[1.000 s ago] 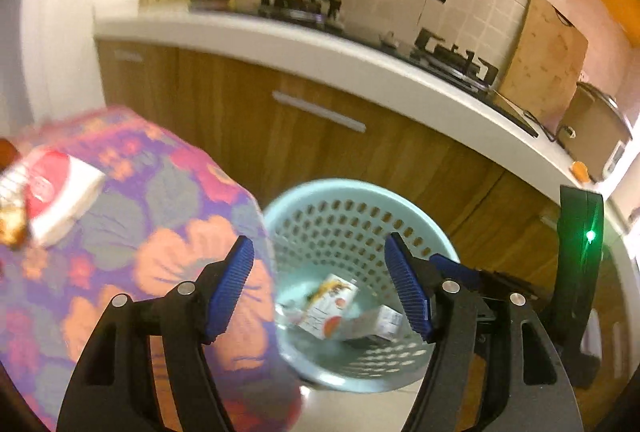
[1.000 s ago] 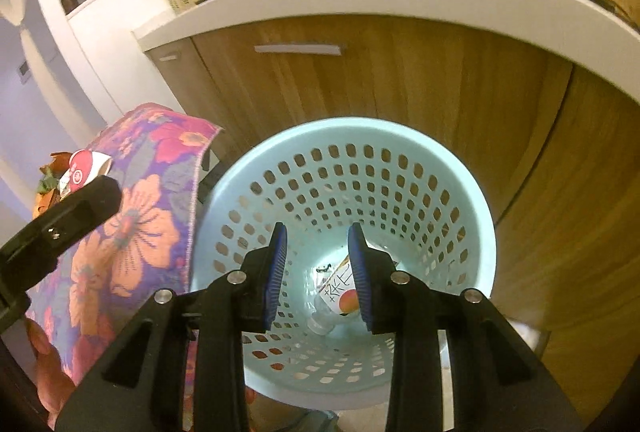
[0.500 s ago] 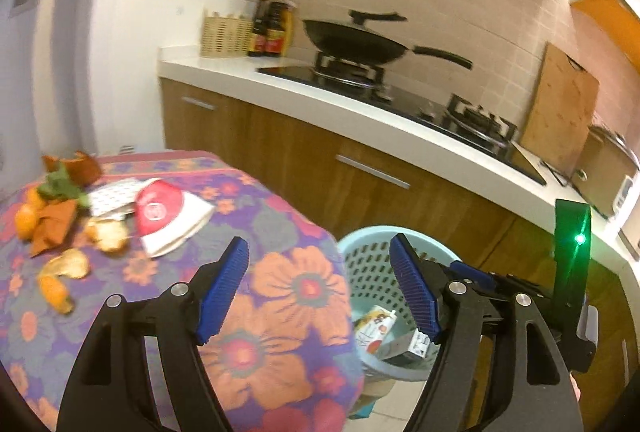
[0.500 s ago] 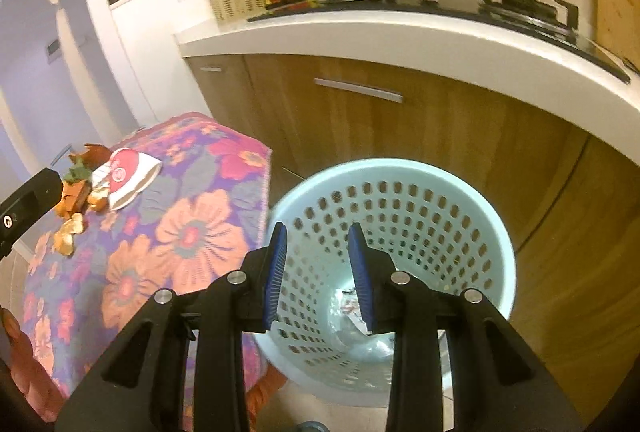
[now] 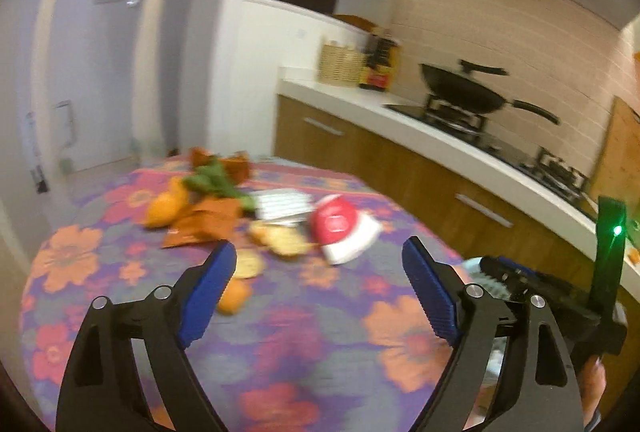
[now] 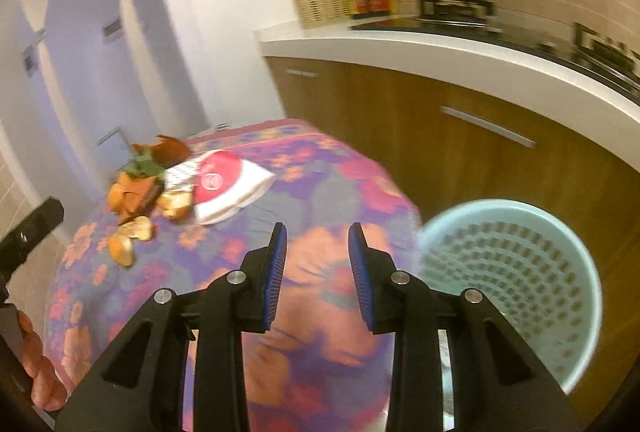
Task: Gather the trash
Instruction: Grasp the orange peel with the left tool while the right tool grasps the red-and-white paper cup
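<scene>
A pile of trash lies on the floral tablecloth (image 5: 304, 344): a red-and-white wrapper (image 5: 344, 228), a white blister pack (image 5: 282, 204), orange peels (image 5: 236, 296), an orange packet (image 5: 204, 220) and green leaves (image 5: 216, 184). My left gripper (image 5: 316, 296) is open and empty above the table, short of the pile. My right gripper (image 6: 316, 272) is open with a narrow gap, empty, above the table's near edge. The wrapper (image 6: 228, 188) and peels (image 6: 128, 240) show in the right wrist view. The pale blue perforated bin (image 6: 516, 280) stands on the floor to the right of the table.
A wooden kitchen cabinet with a white counter (image 6: 440, 48) runs behind the table and bin. A black wok (image 5: 464, 92), bottles (image 5: 380, 68) and a wicker basket (image 5: 340, 64) stand on the counter. White wall and door lie to the left.
Both grippers have swung left, away from the bin and over the table. The trash pile has come into the middle of both views. The right gripper's gap has widened slightly.
</scene>
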`<state>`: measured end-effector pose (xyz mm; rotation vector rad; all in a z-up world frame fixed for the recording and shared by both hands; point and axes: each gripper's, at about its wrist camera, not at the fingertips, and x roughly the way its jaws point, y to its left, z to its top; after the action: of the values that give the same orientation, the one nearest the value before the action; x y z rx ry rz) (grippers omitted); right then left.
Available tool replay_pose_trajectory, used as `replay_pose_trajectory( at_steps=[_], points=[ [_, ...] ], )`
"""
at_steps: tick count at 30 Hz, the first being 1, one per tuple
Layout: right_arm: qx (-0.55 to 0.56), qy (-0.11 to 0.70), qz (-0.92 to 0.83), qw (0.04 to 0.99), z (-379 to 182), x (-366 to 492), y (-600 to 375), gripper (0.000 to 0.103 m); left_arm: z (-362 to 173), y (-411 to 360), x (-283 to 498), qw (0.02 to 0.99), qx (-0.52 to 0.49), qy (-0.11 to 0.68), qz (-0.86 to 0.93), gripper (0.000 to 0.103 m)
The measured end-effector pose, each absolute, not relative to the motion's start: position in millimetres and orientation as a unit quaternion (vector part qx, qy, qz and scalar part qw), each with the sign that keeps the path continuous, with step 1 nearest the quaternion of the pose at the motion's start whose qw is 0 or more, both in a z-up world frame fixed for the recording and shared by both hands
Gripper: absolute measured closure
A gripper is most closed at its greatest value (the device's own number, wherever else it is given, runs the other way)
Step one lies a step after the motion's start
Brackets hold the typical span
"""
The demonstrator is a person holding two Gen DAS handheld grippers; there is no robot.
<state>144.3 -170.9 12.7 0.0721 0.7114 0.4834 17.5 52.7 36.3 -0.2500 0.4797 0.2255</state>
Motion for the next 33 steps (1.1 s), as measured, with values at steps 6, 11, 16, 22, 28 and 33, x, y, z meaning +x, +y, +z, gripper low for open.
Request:
replay_pose_trajectory(
  at_steps=[6,11,16,22,28,33],
  points=[
    [0.019,0.341,0.255,0.904,7.5,162.5,-109.9,0.054,11.3,110.6,18.0,0.935,-0.156,0.287,0.142,0.020],
    [-0.002,0.350,0.259,0.900,-0.4,183.5,-70.7,0.054,-13.1,145.4,34.8,0.910,-0.191,0.345,0.130,0.022],
    [-0.025,0.340,0.256,0.904,-1.9,206.3,-43.4,0.048,-23.5,164.2,52.4,0.898,-0.242,0.354,0.102,0.025],
    [-0.016,0.346,0.249,0.904,-5.6,225.8,-37.8,0.043,-44.8,162.0,78.4,0.886,-0.245,0.383,0.091,0.039],
    [0.000,0.349,0.251,0.903,-4.7,233.4,-42.5,0.030,-51.4,146.6,83.2,0.896,-0.205,0.384,0.093,0.067],
    [0.014,0.367,0.254,0.895,-8.5,248.6,-42.3,0.029,-51.4,143.7,82.9,0.899,-0.199,0.381,0.089,0.087]
  ],
)
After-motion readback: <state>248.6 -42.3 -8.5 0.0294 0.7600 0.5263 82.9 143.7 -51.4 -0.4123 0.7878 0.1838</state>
